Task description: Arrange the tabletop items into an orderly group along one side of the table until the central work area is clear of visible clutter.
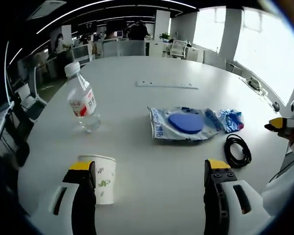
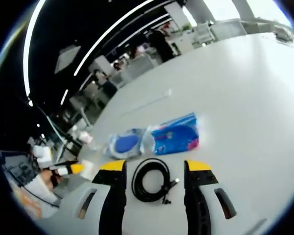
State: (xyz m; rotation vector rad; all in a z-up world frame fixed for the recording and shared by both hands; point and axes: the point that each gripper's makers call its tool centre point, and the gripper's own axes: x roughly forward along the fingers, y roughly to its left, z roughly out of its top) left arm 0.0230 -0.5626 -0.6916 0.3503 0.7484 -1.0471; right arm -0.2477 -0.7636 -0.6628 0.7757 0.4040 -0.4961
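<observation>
on the white table (image 1: 137,147): 1 water bottle (image 1: 82,103), 1 paper cup (image 1: 102,177), 1 clear bag w/ a blue disc inside (image 1: 183,123), 1 blue packet (image 1: 229,119) touching the bag's right end, 1 coiled black cable (image 1: 237,150), 1 long flat strip (image 1: 166,84) further back.

left gripper (image 1: 149,169): jaws wide apart, holding nothing. cup sits just beside the left jaw, partly behind it; can't tell if touching. bottle stands upright, beyond the cup. bag near mid table, cable just right of it, nr the table edge.

right gripper (image 2: 156,167): jaws wide apart, nothing clamped. cable (image 2: 152,179) lies on the table between the 2 jaws, touching neither as far as i can tell. blue packet (image 2: 176,134) and bag (image 2: 125,144) lie just beyond it, side by side. the left gripper's yellow tip pokes in at the left edge of the right gripper view.
</observation>
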